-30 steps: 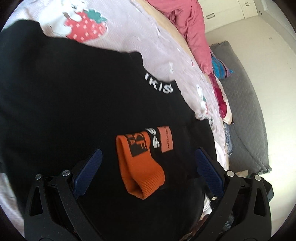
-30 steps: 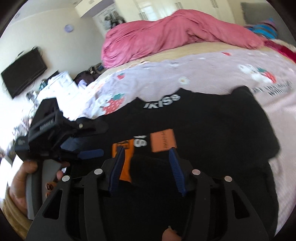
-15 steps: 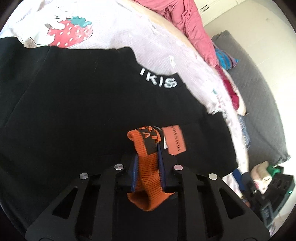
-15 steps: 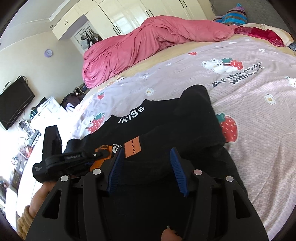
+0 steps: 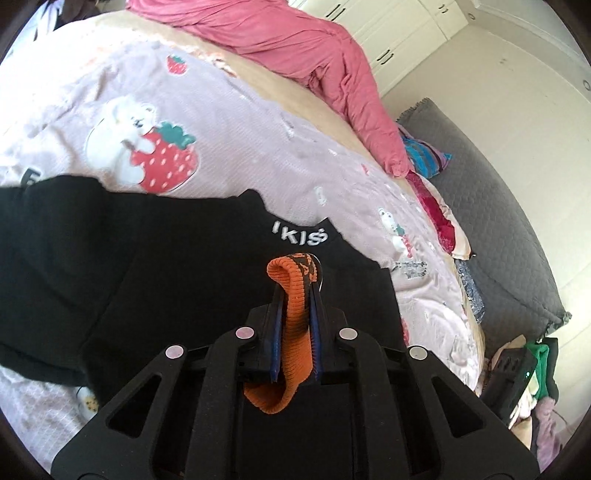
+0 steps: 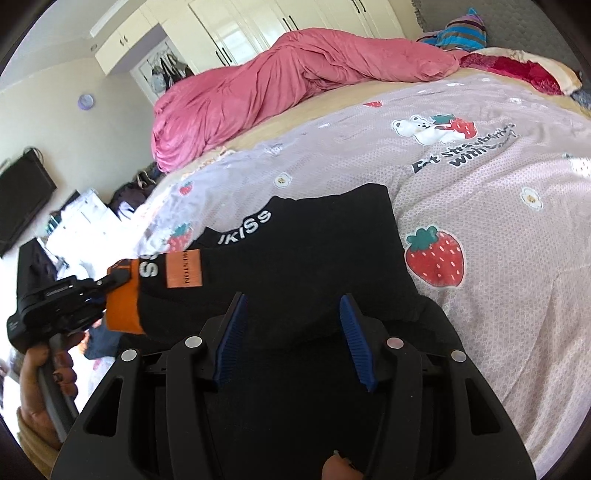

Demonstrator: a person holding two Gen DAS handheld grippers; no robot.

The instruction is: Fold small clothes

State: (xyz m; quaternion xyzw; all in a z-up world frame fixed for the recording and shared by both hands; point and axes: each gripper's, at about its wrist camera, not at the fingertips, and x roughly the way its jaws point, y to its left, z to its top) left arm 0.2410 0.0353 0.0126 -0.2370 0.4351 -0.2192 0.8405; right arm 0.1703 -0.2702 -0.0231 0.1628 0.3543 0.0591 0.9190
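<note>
A black garment (image 5: pixel 140 266) with white "IKISS" lettering lies on the pink strawberry-print bedspread (image 5: pixel 229 122); it also shows in the right wrist view (image 6: pixel 314 258). My left gripper (image 5: pixel 295 291) is shut on the garment's orange ribbed cuff (image 5: pixel 293 332) and holds it lifted. In the right wrist view the left gripper (image 6: pixel 107 284) shows at the left, clamped on the same orange cuff (image 6: pixel 123 314). My right gripper (image 6: pixel 293 302) is open, its blue pads apart over the black fabric, holding nothing.
A crumpled pink blanket (image 6: pixel 288 74) lies at the far side of the bed. A grey quilted rug (image 5: pixel 491 206) and loose clothes (image 5: pixel 532 373) are on the floor to the right. White wardrobes (image 6: pixel 280 18) stand behind; a wall TV (image 6: pixel 22 195) is at the left.
My left gripper closed on the orange cuff and lifted it up and toward the collar. My right gripper stayed open and shifted right along the garment.
</note>
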